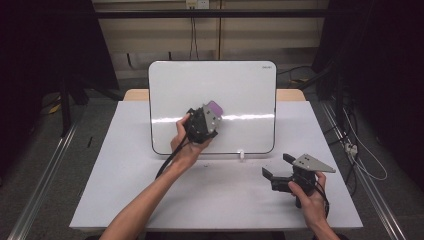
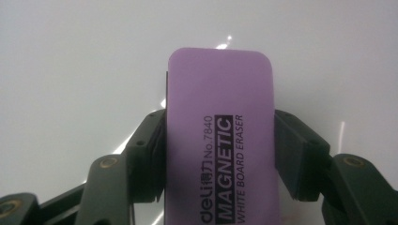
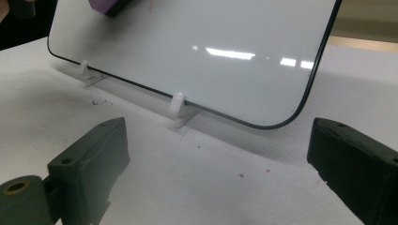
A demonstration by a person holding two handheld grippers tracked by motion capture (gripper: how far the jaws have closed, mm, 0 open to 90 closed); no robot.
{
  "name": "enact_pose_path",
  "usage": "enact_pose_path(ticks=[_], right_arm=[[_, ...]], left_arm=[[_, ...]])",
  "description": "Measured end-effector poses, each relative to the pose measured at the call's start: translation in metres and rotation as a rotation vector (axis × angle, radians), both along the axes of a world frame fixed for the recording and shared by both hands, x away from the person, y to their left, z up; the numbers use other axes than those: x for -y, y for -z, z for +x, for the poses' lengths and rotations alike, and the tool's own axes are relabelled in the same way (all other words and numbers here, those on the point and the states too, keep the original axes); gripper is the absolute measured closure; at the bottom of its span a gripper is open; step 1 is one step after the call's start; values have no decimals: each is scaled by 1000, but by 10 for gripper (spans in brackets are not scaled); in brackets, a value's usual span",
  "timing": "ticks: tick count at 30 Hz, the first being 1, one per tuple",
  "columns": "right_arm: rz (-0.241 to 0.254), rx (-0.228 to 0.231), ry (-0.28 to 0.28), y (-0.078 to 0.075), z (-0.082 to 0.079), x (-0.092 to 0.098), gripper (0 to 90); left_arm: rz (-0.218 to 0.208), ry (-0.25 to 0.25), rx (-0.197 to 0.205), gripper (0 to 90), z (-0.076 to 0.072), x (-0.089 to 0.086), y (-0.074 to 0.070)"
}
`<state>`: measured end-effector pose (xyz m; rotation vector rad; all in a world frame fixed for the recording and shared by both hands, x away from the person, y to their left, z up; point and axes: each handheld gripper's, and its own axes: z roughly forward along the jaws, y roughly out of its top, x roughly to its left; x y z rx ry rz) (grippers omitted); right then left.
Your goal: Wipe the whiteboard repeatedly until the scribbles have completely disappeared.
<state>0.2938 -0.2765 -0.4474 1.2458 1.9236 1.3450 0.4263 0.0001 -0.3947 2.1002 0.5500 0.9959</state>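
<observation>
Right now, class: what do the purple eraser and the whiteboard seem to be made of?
Purple eraser: probably moulded plastic or firm foam, matte, with crisp black printed lettering. Whiteboard: smooth, glossy white coated surface, judging by its sharp light reflections, with a thin dark rim.

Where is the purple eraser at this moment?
In the high view, the purple eraser is held in the left tongs, against the middle of the upright whiteboard. The left gripper view shows the pads pressing its two sides.

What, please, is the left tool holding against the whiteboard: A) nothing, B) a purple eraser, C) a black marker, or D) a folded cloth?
B: the left tool has both jaws pressed on the sides of a purple eraser, in front of the whiteboard.
</observation>
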Motion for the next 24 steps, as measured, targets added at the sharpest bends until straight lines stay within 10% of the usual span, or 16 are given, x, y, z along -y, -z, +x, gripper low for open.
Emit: enact_pose_path(ticks=[6,15,24], right_arm=[[-1,-1,-4,1,1,-1,55],[0,2,7,0,0,1,55],[-6,5,12,-1,-1,1,55]], left_arm=[[22,31,-7,412,0,4,-1],[-95,-148,7,412,36,-62,-37],[-60,-56,-15,411,-4,-41,7]])
